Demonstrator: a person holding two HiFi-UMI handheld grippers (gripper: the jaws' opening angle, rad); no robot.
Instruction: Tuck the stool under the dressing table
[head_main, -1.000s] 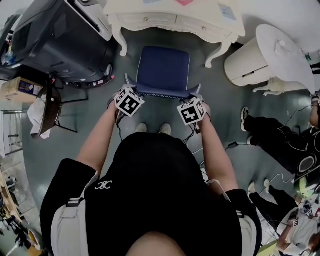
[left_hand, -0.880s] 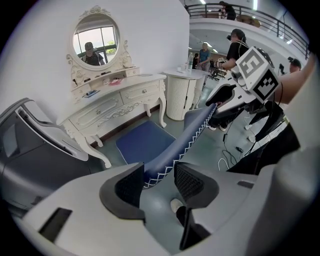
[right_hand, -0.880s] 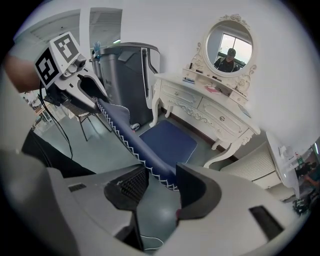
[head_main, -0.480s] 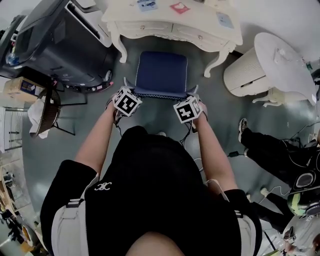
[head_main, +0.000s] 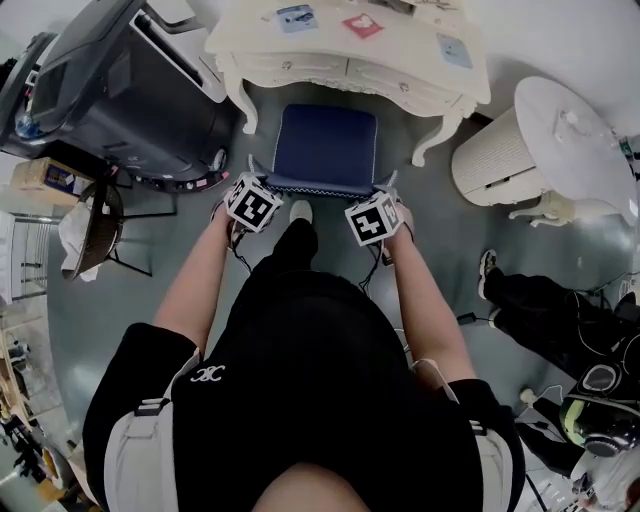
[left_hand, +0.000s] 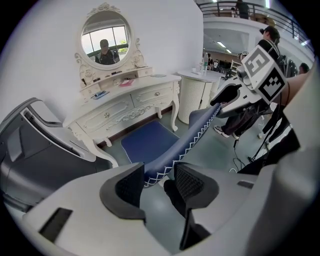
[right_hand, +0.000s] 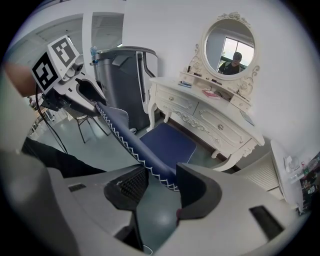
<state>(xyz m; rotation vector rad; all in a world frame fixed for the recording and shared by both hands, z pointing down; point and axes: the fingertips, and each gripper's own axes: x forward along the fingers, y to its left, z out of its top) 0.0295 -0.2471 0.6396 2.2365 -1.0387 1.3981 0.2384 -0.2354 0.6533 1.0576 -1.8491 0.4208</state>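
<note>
The stool has a dark blue seat (head_main: 326, 145) and a low blue backrest (head_main: 320, 186) with white zigzag stitching. It stands in front of the cream dressing table (head_main: 340, 45), with the seat's far edge at the table's front. My left gripper (head_main: 250, 170) is shut on the backrest's left end, and the padded edge (left_hand: 192, 137) runs between its pads (left_hand: 131, 187). My right gripper (head_main: 388, 184) is shut on the right end, where the edge (right_hand: 125, 137) passes between its pads (right_hand: 134, 186). The table's legs stand on either side of the seat (right_hand: 167, 142).
A large dark machine (head_main: 120, 80) stands left of the table. To the right is a white round wicker cabinet (head_main: 545, 125). A small black stand (head_main: 100, 215) is at the left, and a person's legs (head_main: 545, 295) and cables lie at the right. My own shoe (head_main: 300, 212) is just behind the backrest.
Both grippers have moved toward the dressing table with the stool, and its seat now reaches the table's front. A shoe has stepped forward behind the backrest.
</note>
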